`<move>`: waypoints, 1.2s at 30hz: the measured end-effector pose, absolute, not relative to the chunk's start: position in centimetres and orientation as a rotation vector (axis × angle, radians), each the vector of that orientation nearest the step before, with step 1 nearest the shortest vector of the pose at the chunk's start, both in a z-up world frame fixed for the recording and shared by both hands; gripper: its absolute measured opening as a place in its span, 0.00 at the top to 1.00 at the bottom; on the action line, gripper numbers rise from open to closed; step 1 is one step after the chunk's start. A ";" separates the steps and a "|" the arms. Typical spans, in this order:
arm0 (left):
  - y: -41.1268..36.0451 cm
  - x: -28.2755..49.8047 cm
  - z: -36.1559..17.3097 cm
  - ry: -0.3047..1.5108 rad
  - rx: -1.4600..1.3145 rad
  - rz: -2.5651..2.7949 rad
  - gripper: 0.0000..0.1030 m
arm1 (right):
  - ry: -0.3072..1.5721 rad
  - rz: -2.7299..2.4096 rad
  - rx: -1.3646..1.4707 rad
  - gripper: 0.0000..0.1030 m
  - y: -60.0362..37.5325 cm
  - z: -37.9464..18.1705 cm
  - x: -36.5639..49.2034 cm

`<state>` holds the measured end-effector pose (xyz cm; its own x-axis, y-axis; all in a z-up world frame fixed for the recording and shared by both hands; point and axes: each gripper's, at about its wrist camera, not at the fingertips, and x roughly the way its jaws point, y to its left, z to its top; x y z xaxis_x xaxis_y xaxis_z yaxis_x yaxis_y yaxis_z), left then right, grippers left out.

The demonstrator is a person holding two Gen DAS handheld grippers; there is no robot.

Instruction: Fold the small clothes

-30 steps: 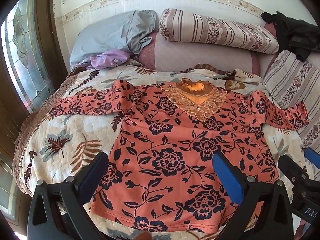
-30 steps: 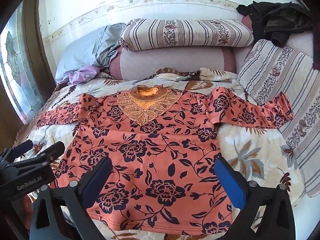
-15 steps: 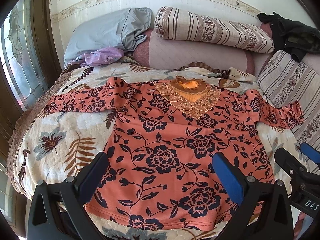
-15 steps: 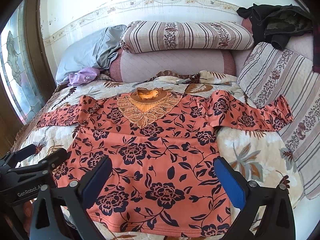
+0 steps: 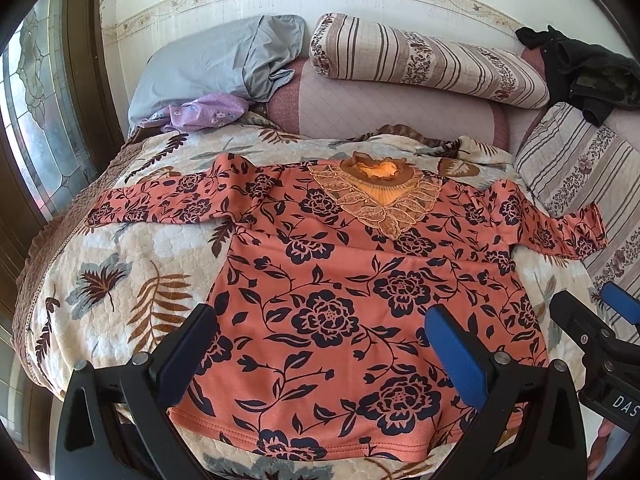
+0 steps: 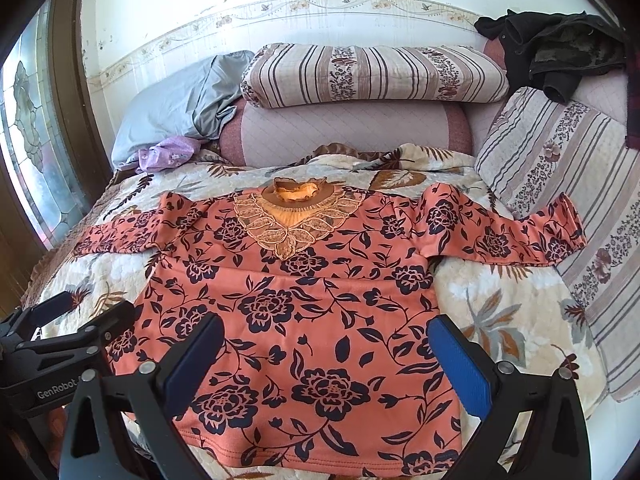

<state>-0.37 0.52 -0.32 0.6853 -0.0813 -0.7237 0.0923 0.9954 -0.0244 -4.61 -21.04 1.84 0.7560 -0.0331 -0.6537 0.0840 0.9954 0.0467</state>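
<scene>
At far left a grey pillow [image 5: 212, 68] leans on the wall. The left gripper [image 5: 320, 344] hangs with jaws spread wide, holding nothing, above the orange long-sleeved top with dark flowers [image 5: 352, 288] (spread flat on the leaf-print quilted bedspread [image 5: 120, 264], sleeves out). The right gripper [image 6: 326, 354] gapes equally empty over its hem.

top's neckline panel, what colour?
Orange, edged with tan lace leaves on the neckline panel; clearest in the right wrist view.

A leaf-print quilt [image 5: 120, 264] covers the bed. Far: grey pillow [image 5: 208, 64], striped pillow [image 5: 424, 64], purple cloth [image 5: 204, 110]. Black jacket [image 6: 560, 48] far right.
</scene>
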 end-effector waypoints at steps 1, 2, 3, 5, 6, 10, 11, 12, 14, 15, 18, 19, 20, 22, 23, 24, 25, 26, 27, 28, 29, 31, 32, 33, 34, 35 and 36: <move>0.6 -0.4 -0.3 0.810 0.014 -0.096 0.00 | 0.711 -0.064 0.074 0.00 -21.0 1.8 -4.6; 0.6 -0.4 -0.3 0.810 0.013 -0.095 0.00 | 0.710 -0.064 0.074 0.00 -21.0 1.8 -4.6; 0.6 -0.4 -0.4 0.809 0.011 -0.095 0.00 | 0.710 -0.065 0.074 0.00 -21.0 1.8 -4.6; 0.6 -0.4 -0.3 0.808 0.010 -0.095 0.00 | 0.711 -0.065 0.073 0.00 -21.0 1.8 -4.6; 0.6 -0.4 -0.3 0.808 0.009 -0.094 0.00 | 0.711 -0.064 0.072 0.00 -21.0 1.8 -4.6; 0.7 -0.3 -0.3 0.807 0.009 -0.094 0.00 | 0.712 -0.062 0.067 0.00 -20.9 1.8 -4.5; 0.7 -0.3 -0.3 0.807 0.009 -0.094 0.00 | 0.712 -0.060 0.066 0.00 -20.8 1.9 -4.5; 0.7 -0.3 -0.3 0.807 0.009 -0.094 0.00 | 0.711 -0.060 0.066 0.00 -20.8 1.9 -4.5; 0.6 -0.3 -0.3 0.807 0.010 -0.093 0.00 | 0.712 -0.060 0.065 0.00 -20.8 1.9 -4.5; 0.6 -0.2 -0.3 0.808 0.009 -0.093 0.00 | 0.713 -0.059 0.064 0.00 -20.8 1.9 -4.5; 0.6 -0.2 -0.3 0.807 0.010 -0.093 0.00 | 0.712 -0.058 0.063 0.00 -20.7 1.9 -4.4; 0.6 -0.2 -0.3 0.807 0.011 -0.093 0.00 | 0.713 -0.058 0.062 0.00 -20.6 1.9 -4.3; 0.6 -0.1 -0.3 0.808 0.011 -0.092 0.00 | 0.712 -0.058 0.062 0.00 -20.6 1.9 -4.3; 0.6 0.0 -0.3 0.808 0.011 -0.092 0.00 | 0.713 -0.056 0.061 0.00 -20.6 1.8 -4.2; 0.5 0.0 -0.3 0.808 0.011 -0.092 0.00 | 0.713 -0.057 0.061 0.00 -20.6 1.8 -4.1; 0.5 0.0 -0.3 0.808 0.012 -0.092 0.00 | 0.712 -0.057 0.062 0.00 -20.6 1.8 -4.1; 0.6 0.0 -0.3 0.807 0.011 -0.092 0.00 | 0.713 -0.056 0.062 0.00 -20.6 1.8 -4.1; 0.5 0.1 -0.3 0.806 0.012 -0.092 0.00 | 0.713 -0.057 0.061 0.00 -20.6 1.7 -4.1; 0.5 0.1 -0.3 0.806 0.014 -0.093 0.00 | 0.713 -0.057 0.061 0.00 -20.6 1.7 -4.1; 0.4 0.3 -0.3 0.807 0.017 -0.093 0.00 | 0.713 -0.057 0.061 0.00 -20.6 1.7 -4.1; 0.3 0.4 -0.3 0.807 0.019 -0.092 0.00 | 0.715 -0.057 0.061 0.00 -20.6 1.6 -3.9; 0.3 0.6 -0.4 0.807 0.019 -0.093 0.00 | 0.719 -0.055 0.063 0.00 -20.6 1.5 -3.7; 0.3 0.7 -0.4 0.809 0.019 -0.093 0.00 | 0.721 -0.055 0.063 0.00 -20.6 1.5 -3.6; 0.2 0.7 -0.4 0.809 0.020 -0.094 0.00 | 0.723 -0.055 0.063 0.00 -20.6 1.4 -3.6; 0.2 0.8 -0.5 0.808 0.022 -0.094 0.00 | 0.726 -0.054 0.062 0.00 -20.7 1.3 -3.3; 0.1 0.9 -0.5 0.808 0.024 -0.093 0.00 | 0.728 -0.053 0.061 0.00 -20.7 1.2 -3.2; 0.1 1.0 -0.6 0.810 0.025 -0.093 0.00 | 0.729 -0.052 0.061 0.00 -20.7 1.2 -3.1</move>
